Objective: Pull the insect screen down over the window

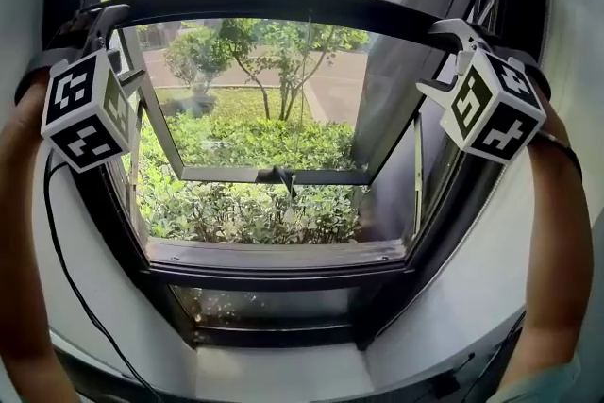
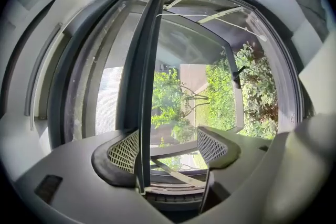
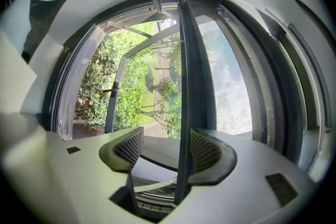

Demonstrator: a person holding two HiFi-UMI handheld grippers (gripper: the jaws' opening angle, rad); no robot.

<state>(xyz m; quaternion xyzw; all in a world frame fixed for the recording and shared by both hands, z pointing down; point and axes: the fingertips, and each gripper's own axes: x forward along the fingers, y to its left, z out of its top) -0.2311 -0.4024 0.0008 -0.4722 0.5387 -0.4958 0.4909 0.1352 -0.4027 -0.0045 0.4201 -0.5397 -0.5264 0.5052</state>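
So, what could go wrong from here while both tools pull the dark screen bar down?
1. The left tool and the right tool both have their jaws apart, and the dark horizontal bar of the insect screen leans against only one jaw of each. It may slip out under a harder pull.
2. If one end goes down faster than the other, the bar may tilt and jam in the black window frame.

Not a word, number or brand name can be read anywhere here. The only signs are black-and-white square code patterns on the left cube [image 1: 85, 109] at mid left and the right cube [image 1: 491, 104] at mid right, and neither carries letters.
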